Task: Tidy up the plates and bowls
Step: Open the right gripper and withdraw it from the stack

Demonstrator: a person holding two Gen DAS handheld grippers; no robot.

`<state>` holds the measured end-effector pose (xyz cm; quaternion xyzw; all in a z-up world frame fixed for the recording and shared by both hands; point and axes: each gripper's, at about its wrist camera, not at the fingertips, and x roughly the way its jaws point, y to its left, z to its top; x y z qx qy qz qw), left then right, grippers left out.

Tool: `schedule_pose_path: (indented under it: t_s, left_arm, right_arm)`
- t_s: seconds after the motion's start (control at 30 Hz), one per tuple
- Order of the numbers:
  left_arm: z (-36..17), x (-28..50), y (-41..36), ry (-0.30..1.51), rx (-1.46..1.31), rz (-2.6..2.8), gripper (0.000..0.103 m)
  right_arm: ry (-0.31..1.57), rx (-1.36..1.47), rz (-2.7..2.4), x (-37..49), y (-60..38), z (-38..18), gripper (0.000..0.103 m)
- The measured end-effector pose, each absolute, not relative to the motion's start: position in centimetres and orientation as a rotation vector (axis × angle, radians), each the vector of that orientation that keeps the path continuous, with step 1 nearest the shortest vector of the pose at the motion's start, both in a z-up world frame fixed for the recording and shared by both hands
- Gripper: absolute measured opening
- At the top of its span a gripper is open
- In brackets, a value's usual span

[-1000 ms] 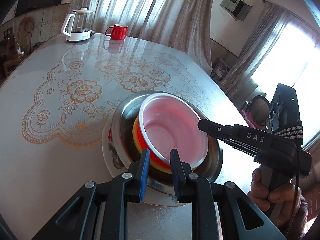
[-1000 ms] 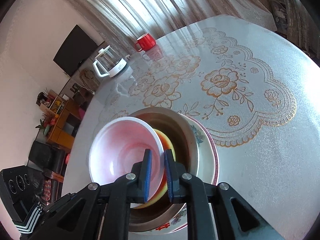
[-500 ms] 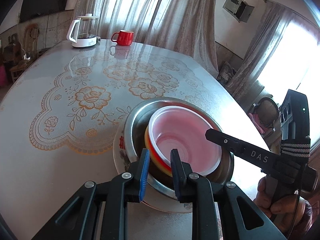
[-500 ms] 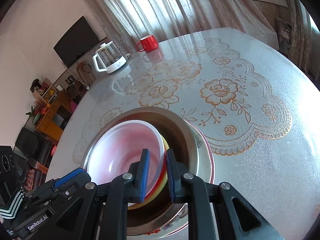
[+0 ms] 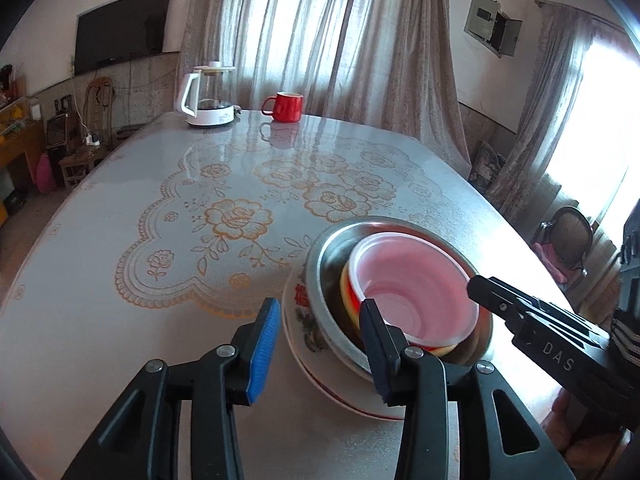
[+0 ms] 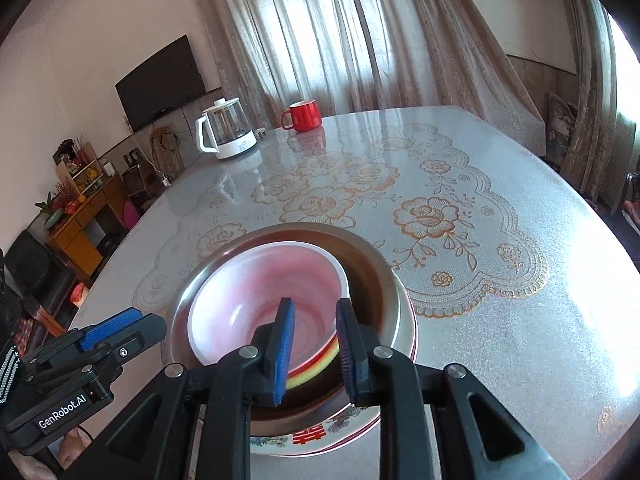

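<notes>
Curtained windows back a tabletop (image 5: pixel 120 240) with a floral lace-pattern cover, a white kettle (image 5: pixel 208 96) and red mug (image 5: pixel 284 106) standing near its far edge. Toward the near edge a nested stack sits: floral plate (image 5: pixel 304 332) lowest, steel basin (image 5: pixel 320 256) on it, then a yellow-and-red bowl (image 5: pixel 347 292) and a pink bowl (image 5: pixel 412 284) innermost. Left claw (image 5: pixel 316 344), jaws just opened, straddles the stack's rim without pressing; right claw (image 6: pixel 314 344), jaws just parting slightly, straddles the pink bowl's rim, contact indeterminable.
</notes>
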<state>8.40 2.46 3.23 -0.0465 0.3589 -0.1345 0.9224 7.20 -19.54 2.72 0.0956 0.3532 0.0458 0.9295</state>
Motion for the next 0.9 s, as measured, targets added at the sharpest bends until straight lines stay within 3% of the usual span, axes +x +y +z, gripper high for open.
schedule_pose_path:
  t_s: [0.07,0.17,0.53,0.77,0.9]
  left_arm:
    - [3.2,8.1,3.0,0.711,-0.08,-0.226,0.05]
    - [3.1,7.4,3.8,0.679,-0.059,-0.178,0.057]
    - [1.9,5.7,4.4,0.662,-0.057,-0.142,0.08]
    - [2.0,5.1,3.9,0.649,-0.047,-0.142,0.101]
    - [2.0,4.9,3.9,0.65,-0.036,-0.134,0.103]
  right_arm:
    - [0.694,0.179,0.067,6.5,-19.0,3.0,0.021]
    - [0.648,0.153,0.02,5.4,-17.9,3.0,0.031]
    - [0.599,0.112,-0.075,2.4,-16.6,2.0,0.034]
    - [0.588,0.109,-0.1,1.8,-16.9,2.3,0.036]
    - [0.576,0.092,-0.101,1.8,-16.5,2.6,0.038]
